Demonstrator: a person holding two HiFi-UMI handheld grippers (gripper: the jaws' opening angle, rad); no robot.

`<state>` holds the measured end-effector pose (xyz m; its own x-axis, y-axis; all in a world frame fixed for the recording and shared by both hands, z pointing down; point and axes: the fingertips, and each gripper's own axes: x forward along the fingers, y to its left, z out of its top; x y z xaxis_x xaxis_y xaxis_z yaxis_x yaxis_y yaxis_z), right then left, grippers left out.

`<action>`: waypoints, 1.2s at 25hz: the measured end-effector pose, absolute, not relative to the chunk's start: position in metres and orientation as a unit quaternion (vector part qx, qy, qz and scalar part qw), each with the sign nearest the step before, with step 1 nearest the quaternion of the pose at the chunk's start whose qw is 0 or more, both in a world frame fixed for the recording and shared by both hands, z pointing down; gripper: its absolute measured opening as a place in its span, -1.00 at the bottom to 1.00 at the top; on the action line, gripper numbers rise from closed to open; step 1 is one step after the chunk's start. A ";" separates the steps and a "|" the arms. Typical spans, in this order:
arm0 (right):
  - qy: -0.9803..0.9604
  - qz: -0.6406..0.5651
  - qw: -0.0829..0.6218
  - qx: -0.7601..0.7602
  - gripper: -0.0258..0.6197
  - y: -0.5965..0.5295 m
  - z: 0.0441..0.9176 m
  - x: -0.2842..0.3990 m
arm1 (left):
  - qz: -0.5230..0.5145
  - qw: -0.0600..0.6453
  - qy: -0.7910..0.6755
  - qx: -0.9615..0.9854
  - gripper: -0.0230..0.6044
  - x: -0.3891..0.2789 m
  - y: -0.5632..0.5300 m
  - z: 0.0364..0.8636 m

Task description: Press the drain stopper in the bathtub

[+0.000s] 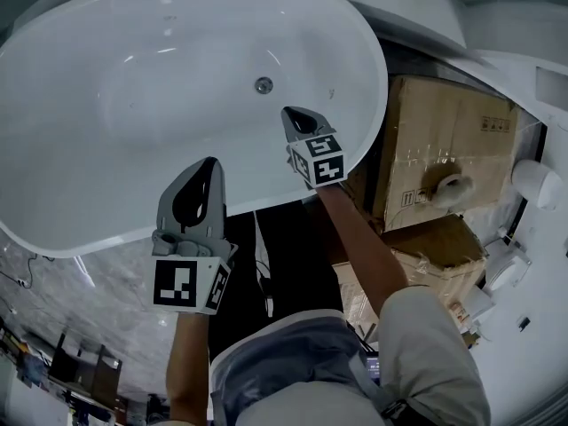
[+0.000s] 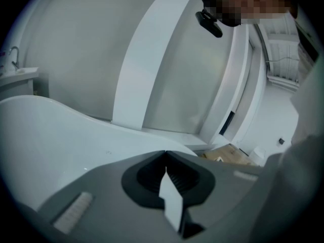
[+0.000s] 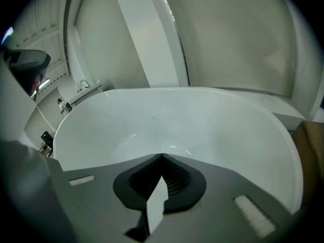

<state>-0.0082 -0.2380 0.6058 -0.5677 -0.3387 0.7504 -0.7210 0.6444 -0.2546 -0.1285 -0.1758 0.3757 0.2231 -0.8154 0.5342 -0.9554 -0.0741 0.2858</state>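
The drain stopper [image 1: 264, 84] sits at the bottom of the white bathtub [image 1: 106, 96], a small round metal disc in the basin floor, toward the side of the tub nearest the cardboard boxes. Nothing touches it.

Your right gripper [image 1: 289, 112] is the closer of the two. In the head view its tip points toward the stopper and lies below and just to the right of it, over the tub's inner wall, clearly apart from the disc. Its jaws are pressed together at the tips with nothing between them, and the right gripper view shows the same: the two grey jaws meet in a point [image 3: 162, 156] with the pale curve of the basin [image 3: 177, 115] spread out beyond.

Your left gripper [image 1: 211, 161] is held farther back and to the left, its tip over the tub's near wall, well apart from the stopper. It is closed and empty too; in the left gripper view the jaws meet at the tips [image 2: 165, 152], with the tub's rim [image 2: 61, 130] sweeping across on the left and a white wall behind.

To the right of the tub stands a large cardboard box [image 1: 444, 140], with a smaller cardboard box [image 1: 439, 260] below it in the head view. Your right forearm [image 1: 364, 247] crosses in front of their left edges.
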 end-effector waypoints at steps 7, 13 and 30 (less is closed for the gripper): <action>-0.851 0.270 0.325 0.313 -0.93 -0.224 0.546 -0.006 | 0.115 0.288 -0.613 0.726 -0.93 -0.132 -0.173 0.339; -0.859 0.265 0.301 0.317 -0.93 -0.215 0.490 -0.007 | 0.115 0.264 -0.608 0.740 -0.93 -0.127 -0.169 0.299; -0.877 0.251 0.236 0.336 -0.93 -0.194 0.351 0.011 | 0.130 0.193 -0.588 0.775 -0.93 -0.109 -0.138 0.215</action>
<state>0.0105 -0.1938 0.3512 -0.6630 -0.4703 0.5825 -0.7073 0.6484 -0.2816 -0.1086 -0.1376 0.2152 0.2749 -0.8610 0.4279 -0.9611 -0.2340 0.1467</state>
